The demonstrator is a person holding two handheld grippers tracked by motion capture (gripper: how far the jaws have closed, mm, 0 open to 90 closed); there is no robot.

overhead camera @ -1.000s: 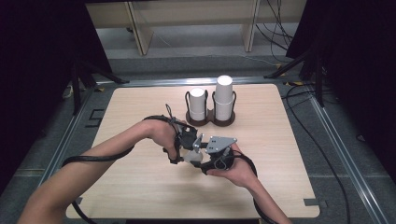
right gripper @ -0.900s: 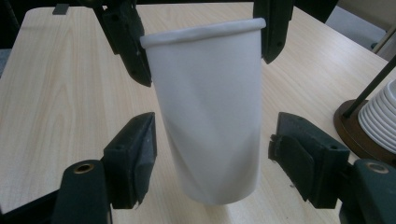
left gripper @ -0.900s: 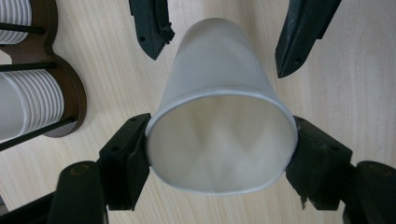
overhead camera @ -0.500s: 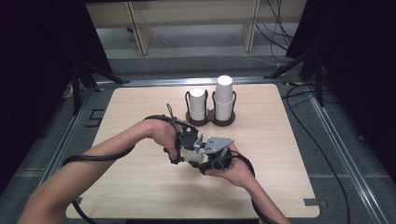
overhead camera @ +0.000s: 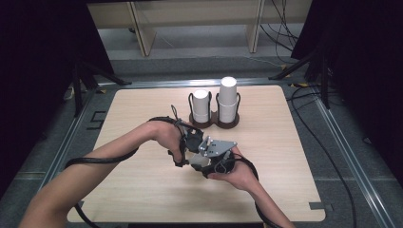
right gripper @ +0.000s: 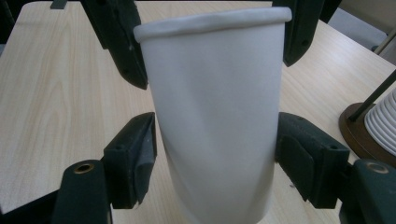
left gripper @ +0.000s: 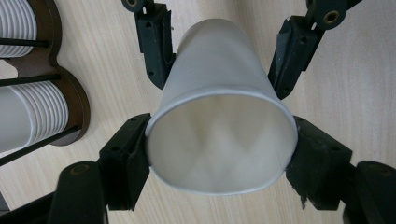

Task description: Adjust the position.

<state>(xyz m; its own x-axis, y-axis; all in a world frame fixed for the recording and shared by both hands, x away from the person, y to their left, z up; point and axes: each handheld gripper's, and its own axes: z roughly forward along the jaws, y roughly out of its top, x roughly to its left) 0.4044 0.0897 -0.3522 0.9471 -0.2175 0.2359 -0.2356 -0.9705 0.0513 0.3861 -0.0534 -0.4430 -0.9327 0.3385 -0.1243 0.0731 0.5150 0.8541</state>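
Observation:
One white paper cup [left gripper: 219, 93] is held between both grippers, low over the middle of the table. My left gripper [left gripper: 219, 154] is shut on it just behind the open rim, and the mouth faces that camera. My right gripper [right gripper: 215, 158] is shut on the narrower base end of the cup [right gripper: 215, 116], whose wall is slightly dented. In the high view the left gripper [overhead camera: 190, 142] and right gripper [overhead camera: 211, 159] meet tip to tip, and the hands hide the cup.
A dark wooden two-slot holder [overhead camera: 214, 122] stands at the table's back middle, with a shorter cup stack [overhead camera: 201, 104] and a taller one [overhead camera: 228, 97]. The stacks [left gripper: 23, 112] lie just left of the held cup. Bare tabletop [overhead camera: 285, 142] surrounds the hands.

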